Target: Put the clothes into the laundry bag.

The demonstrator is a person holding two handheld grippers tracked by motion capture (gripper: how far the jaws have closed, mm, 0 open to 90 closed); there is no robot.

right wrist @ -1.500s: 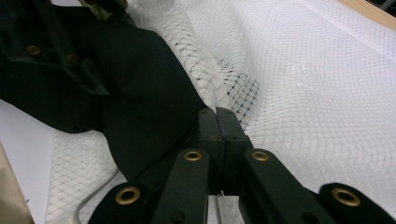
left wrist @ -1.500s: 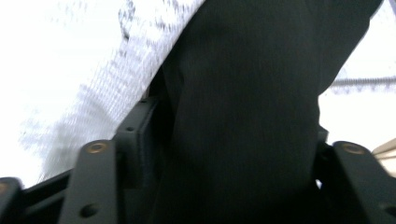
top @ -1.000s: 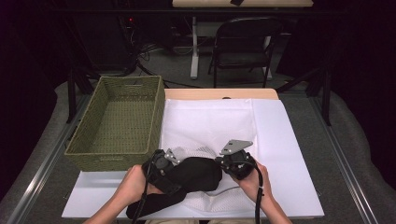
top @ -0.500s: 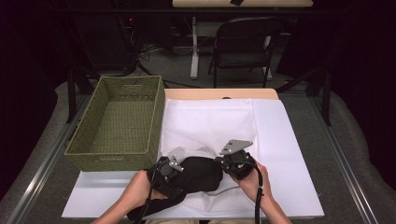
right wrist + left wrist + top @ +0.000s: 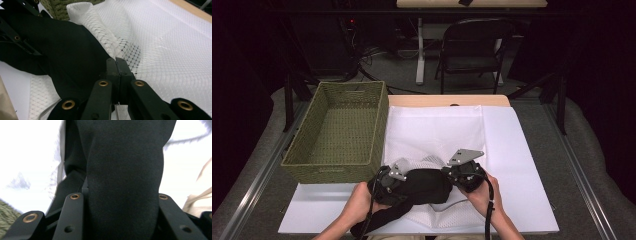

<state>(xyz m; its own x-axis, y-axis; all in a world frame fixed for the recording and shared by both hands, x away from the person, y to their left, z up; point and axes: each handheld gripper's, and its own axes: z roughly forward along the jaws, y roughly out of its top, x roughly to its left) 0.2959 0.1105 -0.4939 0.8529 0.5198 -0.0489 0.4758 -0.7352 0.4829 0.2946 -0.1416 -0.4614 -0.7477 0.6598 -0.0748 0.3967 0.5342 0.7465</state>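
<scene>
Low in the frame's middle, the black garment (image 5: 427, 186) lies bunched on the mesh bag (image 5: 434, 132). The left gripper (image 5: 120, 202) has been closing on it; the right gripper (image 5: 116, 65), pressed together, seemingly pinches mesh. Pulling apart could drag the garment out

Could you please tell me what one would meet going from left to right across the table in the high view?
Green woven basket → left gripper → black garment → right gripper → bare white sheet at the table's right side.
</scene>
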